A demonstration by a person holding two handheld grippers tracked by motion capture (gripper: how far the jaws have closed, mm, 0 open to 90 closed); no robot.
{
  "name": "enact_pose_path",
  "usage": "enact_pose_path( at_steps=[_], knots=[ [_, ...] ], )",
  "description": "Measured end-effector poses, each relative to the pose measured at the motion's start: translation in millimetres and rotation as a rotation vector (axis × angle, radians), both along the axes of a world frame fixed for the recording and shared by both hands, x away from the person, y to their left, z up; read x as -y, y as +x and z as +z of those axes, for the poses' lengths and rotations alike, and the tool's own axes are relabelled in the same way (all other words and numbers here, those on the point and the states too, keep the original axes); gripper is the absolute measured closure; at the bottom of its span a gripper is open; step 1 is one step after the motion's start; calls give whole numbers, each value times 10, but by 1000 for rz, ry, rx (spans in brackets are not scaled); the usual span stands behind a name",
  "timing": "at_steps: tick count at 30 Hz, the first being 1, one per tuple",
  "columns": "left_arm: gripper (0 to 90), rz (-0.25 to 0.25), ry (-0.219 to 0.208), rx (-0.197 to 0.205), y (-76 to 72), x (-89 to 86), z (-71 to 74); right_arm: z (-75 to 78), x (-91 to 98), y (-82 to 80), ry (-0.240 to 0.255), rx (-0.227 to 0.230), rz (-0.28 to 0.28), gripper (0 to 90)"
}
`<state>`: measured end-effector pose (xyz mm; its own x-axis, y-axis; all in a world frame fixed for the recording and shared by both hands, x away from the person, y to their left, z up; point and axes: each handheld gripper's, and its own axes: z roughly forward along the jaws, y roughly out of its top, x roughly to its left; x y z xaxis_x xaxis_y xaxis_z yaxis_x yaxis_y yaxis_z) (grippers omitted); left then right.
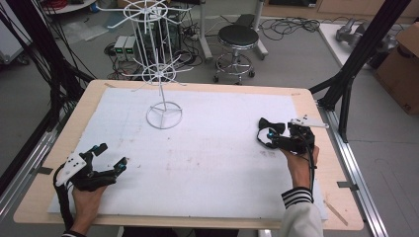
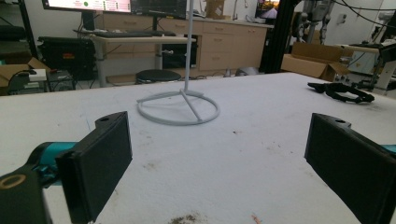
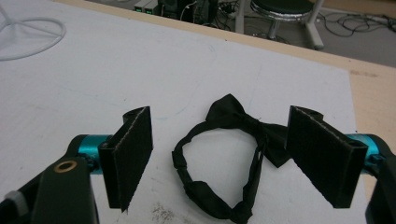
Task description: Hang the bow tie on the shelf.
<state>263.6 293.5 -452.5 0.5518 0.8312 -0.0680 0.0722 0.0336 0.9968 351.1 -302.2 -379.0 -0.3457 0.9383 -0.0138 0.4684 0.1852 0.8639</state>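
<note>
A black bow tie (image 3: pixel 233 135) with its looped strap lies flat on the white sheet (image 1: pixel 212 158) at the right side of the table. My right gripper (image 3: pixel 219 158) hovers open over it, one jaw on each side of the strap loop. From above, the bow tie (image 1: pixel 269 129) peeks out just beyond that gripper (image 1: pixel 271 138). A white wire rack (image 1: pixel 160 74) with spoked tiers stands at the back centre; its ring base (image 2: pixel 178 108) lies ahead of my left gripper (image 2: pixel 224 172). My left gripper (image 1: pixel 111 158) rests open at the front left, holding nothing.
The bow tie (image 2: pixel 341 91) appears far off in the left gripper view. The wooden table edge (image 1: pixel 326 148) runs close to the right of the bow tie. A black stool (image 1: pixel 237 42) and cables sit on the floor behind the table. Cardboard boxes (image 1: pixel 402 66) stand at far right.
</note>
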Motion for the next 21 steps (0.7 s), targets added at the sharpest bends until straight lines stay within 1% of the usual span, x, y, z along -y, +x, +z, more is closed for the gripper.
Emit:
enact_pose_path(
  at_steps=[2,3,4,5,6,8,11,12,13,14,16,18,21],
  knots=[
    [78,0,-1,0,0,1,0,-9,18,35,19,2,-11,240],
    [77,0,-1,0,0,0,-1,-19,25,55,36,-9,-21,241],
    [78,0,-2,0,-1,0,-1,-41,33,104,25,-56,-30,241],
    [78,0,-1,-1,-1,1,-1,-41,33,104,25,-56,-30,241],
    [78,0,-2,0,-1,0,-1,-45,32,129,15,-74,-27,241],
    [77,-1,-2,0,0,0,-1,-43,24,169,-4,-85,-15,241],
    [77,-1,-5,-3,1,-2,-1,-30,21,243,-12,-118,-21,242],
    [77,0,-5,-3,1,-4,-1,-25,19,270,-24,-126,-28,254],
    [78,0,-7,-3,2,-2,-1,-23,16,288,-21,-129,-30,288],
    [78,-1,-5,-3,1,-3,-1,-25,21,312,-19,-132,-26,301],
    [77,0,-5,-3,1,-2,-1,-40,21,358,-35,-151,-28,317],
    [78,0,-4,-3,1,-3,0,-59,36,398,-41,-168,-25,376],
    [78,1,-5,-3,1,-2,0,-86,75,451,-29,-200,-36,425]
  ],
)
